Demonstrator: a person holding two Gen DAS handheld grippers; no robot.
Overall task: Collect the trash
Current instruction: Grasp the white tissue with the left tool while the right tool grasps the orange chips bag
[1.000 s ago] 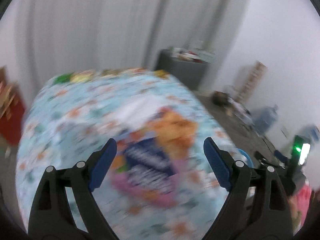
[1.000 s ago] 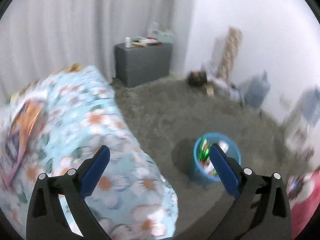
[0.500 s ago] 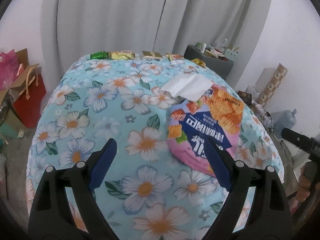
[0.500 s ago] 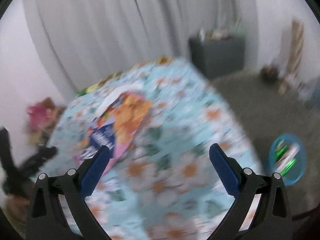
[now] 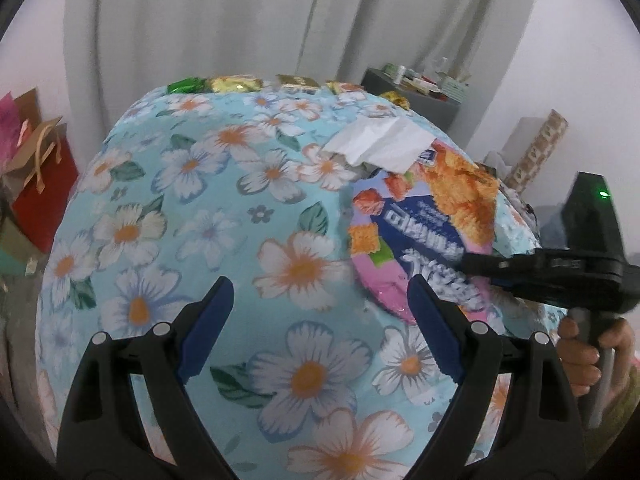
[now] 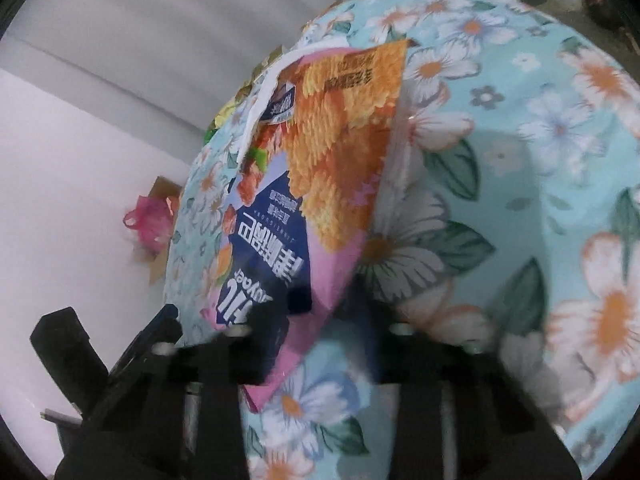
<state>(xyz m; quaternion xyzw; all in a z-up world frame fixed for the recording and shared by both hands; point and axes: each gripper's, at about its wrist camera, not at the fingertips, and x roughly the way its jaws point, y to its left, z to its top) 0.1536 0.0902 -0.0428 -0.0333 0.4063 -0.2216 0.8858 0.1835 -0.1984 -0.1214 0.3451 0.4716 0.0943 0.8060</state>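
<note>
Two grippers here, and only one is doing anything. The right gripper (image 6: 320, 320) has just been closing, and its jaws are now narrow, with the near pink corner of the snack bag (image 6: 304, 200) between them. It's blurry, but I'd call that a pinch: the bag looks tipped up off the flowered tablecloth (image 6: 520, 160) on the far side.

If it were me, I'd check the grip before pulling. It's only got a corner, and slick foil slides out easily. Lift slowly and straight up so the bag peels off the cloth without dragging it along.

There's also a white tissue (image 5: 380, 142) at the far end of the bag, maybe tucked under it. It could fall off or ride along, so be ready to make a second pick.

The left gripper (image 5: 316, 320) is wide open with nothing in it. It hovers over bare cloth, with the bag just off its right finger. The person's hand (image 5: 580, 356) on the right tool's grip is further out to the right. Well beyond that, along the far edge of the table, there's a row of small wrappers (image 5: 236, 83) that needs collecting too.

On containers, I can't see a bin in either camera, so the drop spot has to be found first. A red gift bag (image 5: 44, 184) sits on the floor far off to the left, and I can't tell what's in it. A grey cabinet (image 5: 412, 96) at the back right has small clutter on top.
</note>
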